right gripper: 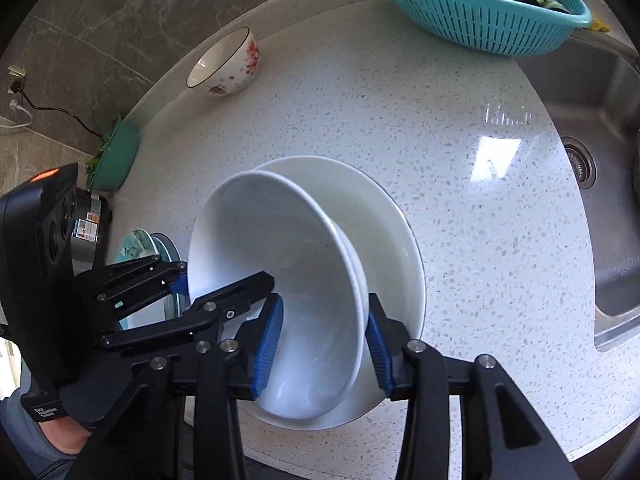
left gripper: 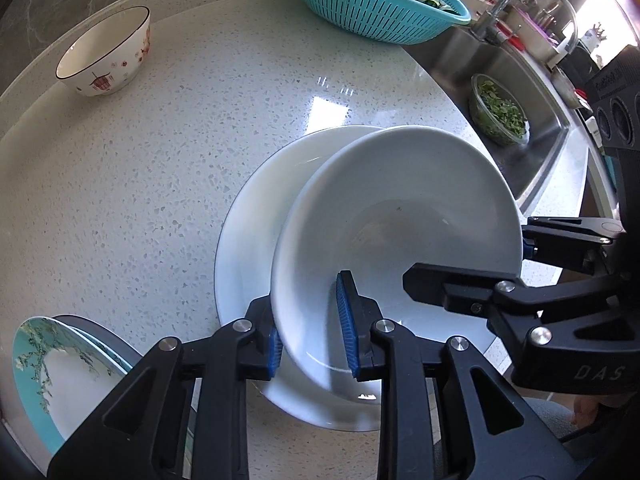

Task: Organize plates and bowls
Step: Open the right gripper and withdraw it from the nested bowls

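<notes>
Two white dishes sit mid-frame on the speckled countertop [left gripper: 160, 184]: a white plate [left gripper: 244, 240] lying flat, and a white bowl [left gripper: 400, 216] tilted in it, one edge down, rim raised toward the right of the left wrist view. Sink [left gripper: 520, 152] upper right, teal colander [left gripper: 380, 4] at the top, patterned bowl [left gripper: 106, 54] upper left, teal floral plates [left gripper: 52, 376] lower left. Left gripper [left gripper: 312, 340] straddles the bowl's near rim, jaws narrow; outer pad looks against the wall, inner pad stands off inside, so I can't call it a firm pinch. Right gripper [right gripper: 324, 348] straddles the opposite rim with jaws moderately wide, visible gaps both sides, holding nothing. Risks, as I read it: bowl is barely supported, so a loose left hold lets it drop into the plate and chip or clatter; glazed rim can slip off rubber pads; any drag shoves the plate toward the counter edge.
</notes>
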A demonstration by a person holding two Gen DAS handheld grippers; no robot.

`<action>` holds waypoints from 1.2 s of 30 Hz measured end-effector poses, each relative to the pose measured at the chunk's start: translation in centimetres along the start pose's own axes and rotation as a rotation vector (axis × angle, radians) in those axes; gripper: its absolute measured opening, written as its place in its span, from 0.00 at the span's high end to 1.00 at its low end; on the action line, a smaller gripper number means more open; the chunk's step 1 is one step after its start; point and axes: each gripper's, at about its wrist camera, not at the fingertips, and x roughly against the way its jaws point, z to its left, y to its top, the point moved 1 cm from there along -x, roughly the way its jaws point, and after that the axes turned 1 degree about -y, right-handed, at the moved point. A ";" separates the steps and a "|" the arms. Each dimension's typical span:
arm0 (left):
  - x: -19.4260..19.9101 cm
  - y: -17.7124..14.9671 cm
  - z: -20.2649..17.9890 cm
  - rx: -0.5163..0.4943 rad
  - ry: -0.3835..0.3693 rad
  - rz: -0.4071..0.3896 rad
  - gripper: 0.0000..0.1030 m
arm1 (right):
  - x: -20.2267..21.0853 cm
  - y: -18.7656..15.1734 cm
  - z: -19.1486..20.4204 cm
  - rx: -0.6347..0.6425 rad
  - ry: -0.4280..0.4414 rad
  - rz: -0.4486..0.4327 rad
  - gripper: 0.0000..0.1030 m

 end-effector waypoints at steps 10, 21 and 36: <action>0.1 0.0 0.1 0.006 -0.007 -0.003 0.78 | 0.8 0.1 0.9 0.072 -0.087 -0.025 0.57; 0.2 0.0 0.7 0.024 -0.018 0.003 0.78 | 2.1 1.0 1.4 0.100 -0.110 -0.061 0.51; 4.4 -0.2 2.2 0.095 -0.106 -0.082 0.31 | 3.6 2.2 0.9 0.070 -0.044 -0.046 0.40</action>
